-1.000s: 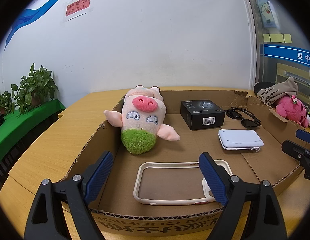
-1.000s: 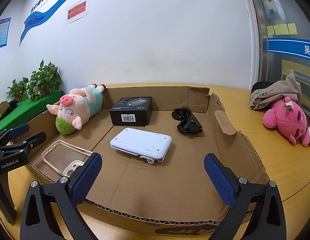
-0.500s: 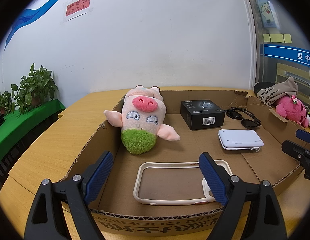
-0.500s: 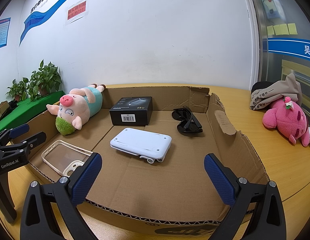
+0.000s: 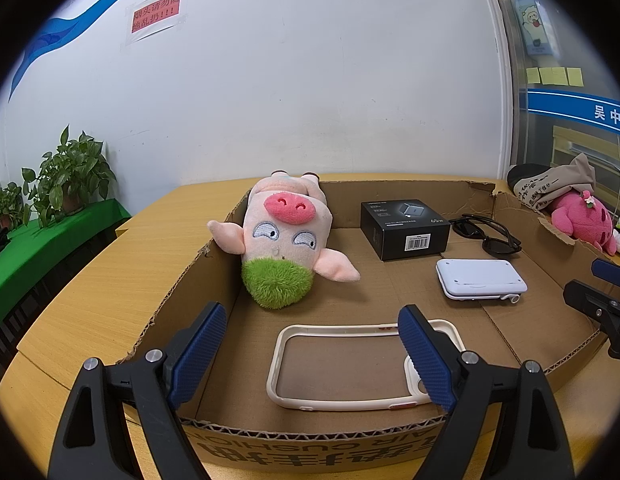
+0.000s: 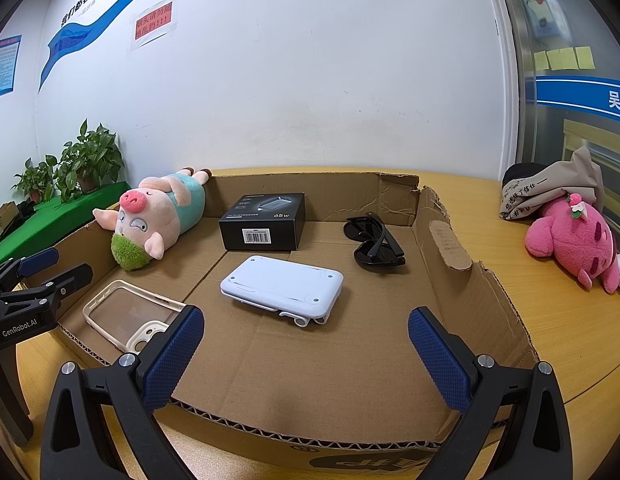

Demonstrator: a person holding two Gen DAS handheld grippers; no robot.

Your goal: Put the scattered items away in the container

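Cardboard box [image 6: 462, 248] holds five items; both grippers' jaws spread, holding nothing.

Your left gripper [image 5: 312, 344] and right gripper [image 6: 305, 346] match: black angular frames, silver screws, blue knurled pads [image 6: 173, 354] (white "GenRobot.AI" lettering marks the left's side).

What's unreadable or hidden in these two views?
- Phone case, left wrist view: camera-cutout corner behind the left hand-held gripper finger.
- Pink plush, left wrist view: partly behind the cardboard box wall.
- Black box, right wrist view: label text too small.
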